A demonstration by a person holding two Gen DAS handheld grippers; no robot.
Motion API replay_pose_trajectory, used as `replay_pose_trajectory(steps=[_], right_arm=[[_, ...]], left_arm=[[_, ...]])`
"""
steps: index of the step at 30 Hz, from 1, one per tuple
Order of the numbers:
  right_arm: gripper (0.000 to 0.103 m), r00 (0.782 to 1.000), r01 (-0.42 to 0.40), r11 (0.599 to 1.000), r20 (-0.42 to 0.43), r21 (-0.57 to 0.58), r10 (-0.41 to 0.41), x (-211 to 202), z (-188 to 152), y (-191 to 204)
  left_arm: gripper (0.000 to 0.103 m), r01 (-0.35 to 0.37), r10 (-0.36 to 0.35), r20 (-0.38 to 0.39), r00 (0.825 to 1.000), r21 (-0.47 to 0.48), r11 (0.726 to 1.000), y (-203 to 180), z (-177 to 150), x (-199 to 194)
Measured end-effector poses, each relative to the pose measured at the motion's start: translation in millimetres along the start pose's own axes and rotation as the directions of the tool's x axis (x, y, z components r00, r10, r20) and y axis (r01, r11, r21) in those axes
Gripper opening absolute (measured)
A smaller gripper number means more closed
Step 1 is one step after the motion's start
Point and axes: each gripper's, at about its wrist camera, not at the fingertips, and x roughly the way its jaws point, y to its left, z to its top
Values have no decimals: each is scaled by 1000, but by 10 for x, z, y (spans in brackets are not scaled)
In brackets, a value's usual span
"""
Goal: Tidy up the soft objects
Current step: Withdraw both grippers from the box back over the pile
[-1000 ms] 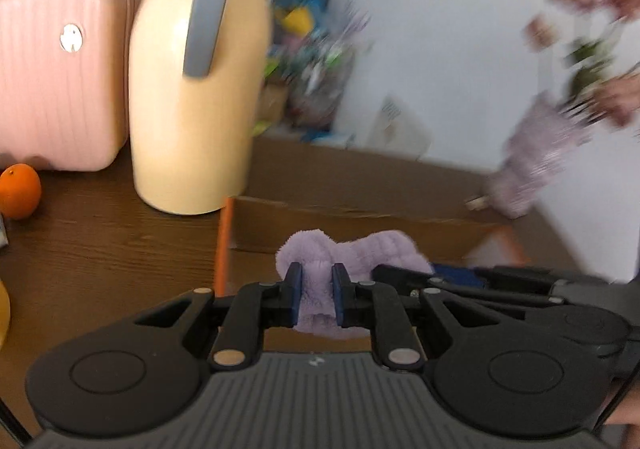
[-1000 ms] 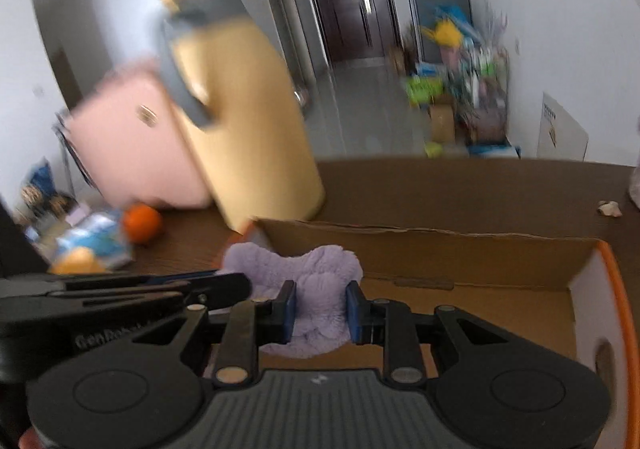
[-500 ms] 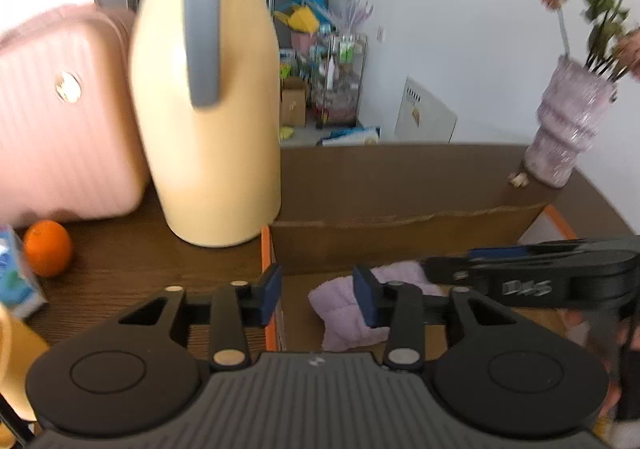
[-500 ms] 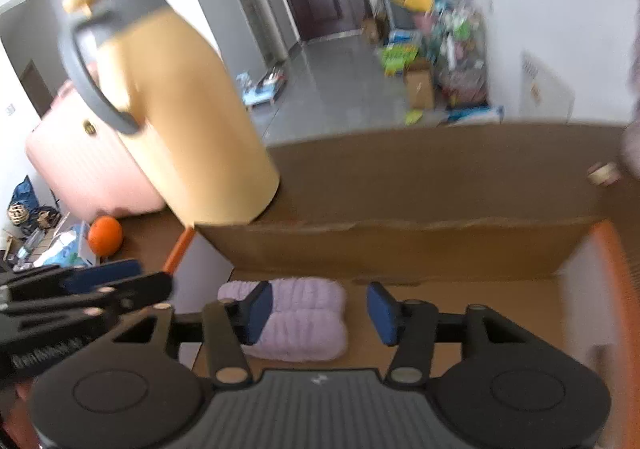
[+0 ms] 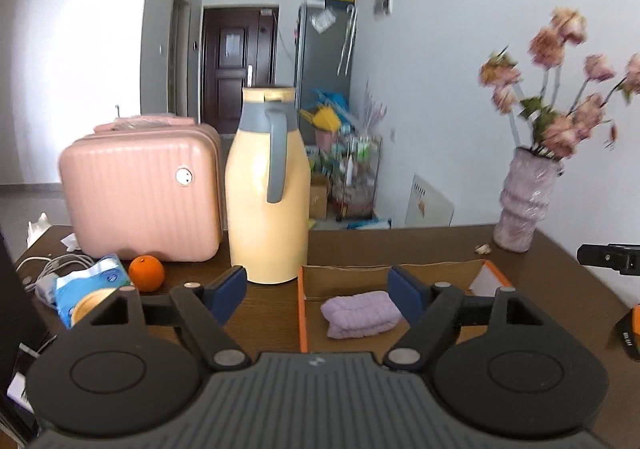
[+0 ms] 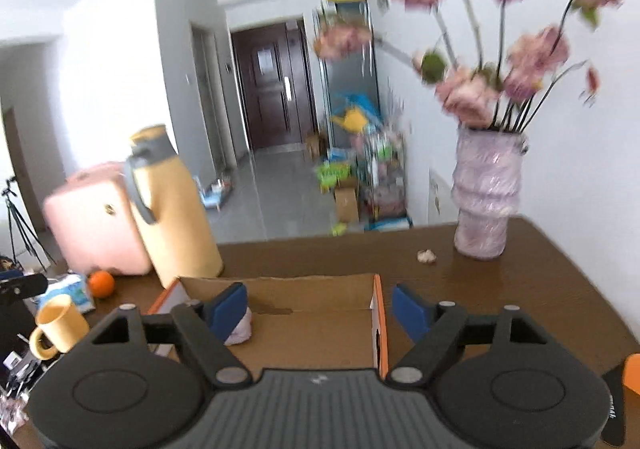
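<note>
Lavender towel (image 5: 362, 314) sits folded in the cardboard box (image 5: 400, 273), up against its left wall. Left gripper (image 5: 316, 291) and right gripper (image 6: 320, 309) have just been opening, nothing between them. I'd back straight out so the box doesn't get bumped.

A folded towel (image 5: 362, 314) lies in the box (image 5: 303, 313), right of the jug (image 5: 267, 185); a vase (image 5: 522, 199) stands behind.
</note>
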Motion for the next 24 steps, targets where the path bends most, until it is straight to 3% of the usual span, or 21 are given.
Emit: replay_pose_trajectory(steps=[5,9,13,20,24], right_arm=[[79,987,-7,993,161,-114,25,-870,-558,118],[79,972,-62,990,219,-128,89,-1413,-1140,209],[79,964,-112,987,229,-115,136,-1823,-1791,303],[80,978,-119,976,146,-182,146,-2253,-2881,573],[79,974,-218,963,25,-160,225,-2220,-3149,648]], left_arm=[[88,-14,3,141,990,77,997,-138,-597,-862],[89,10,-32,170,985,131,991,-275,-1205,-1418],[90,22,-44,185,982,117,993,-355,-1769,-1870],[90,13,-17,43,999,101,995,-447,-2746,-2323],[88,11,-10,-35,999,43,999,-339,-2883,-2273]])
